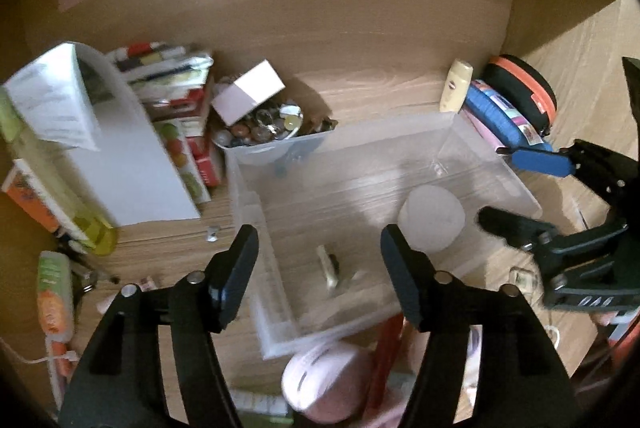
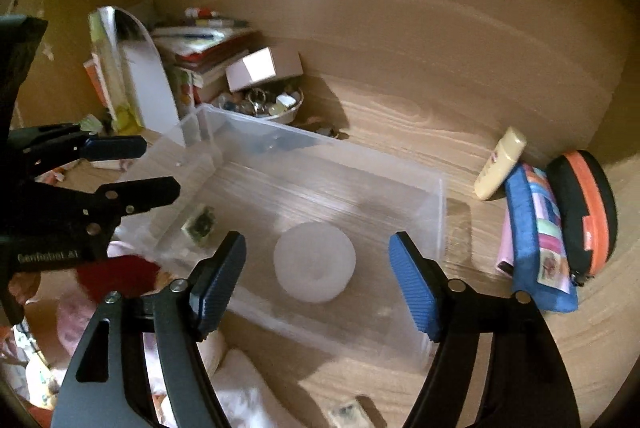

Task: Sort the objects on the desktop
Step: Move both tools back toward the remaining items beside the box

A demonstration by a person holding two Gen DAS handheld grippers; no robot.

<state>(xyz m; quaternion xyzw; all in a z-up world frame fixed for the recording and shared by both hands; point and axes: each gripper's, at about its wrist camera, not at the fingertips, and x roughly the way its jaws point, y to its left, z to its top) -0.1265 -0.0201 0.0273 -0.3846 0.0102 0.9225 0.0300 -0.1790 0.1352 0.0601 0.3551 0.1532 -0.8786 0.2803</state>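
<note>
A clear plastic bin [image 1: 492, 164] [image 2: 436, 196] sits on the wooden desk. Inside lie a white round tub [image 1: 432, 220] [image 2: 315, 264] and a small dark-and-gold item [image 1: 330, 268] [image 2: 199, 224]. My left gripper [image 1: 320, 268] is open and empty above the bin's near-left part. My right gripper [image 2: 318, 288] is open and empty above the white tub; it also shows in the left wrist view [image 1: 524, 188]. The left gripper shows in the right wrist view [image 2: 156, 168].
A bowl of trinkets [image 1: 264, 132] [image 2: 272, 104] with a pink box [image 1: 248, 92] stands behind the bin. Books [image 1: 176, 84] and a white holder [image 1: 120, 148] stand left. A cream bottle [image 2: 500, 164], blue pouch [image 2: 536, 240] and orange-black case [image 2: 588, 216] lie right. Pink items [image 1: 328, 380] lie near.
</note>
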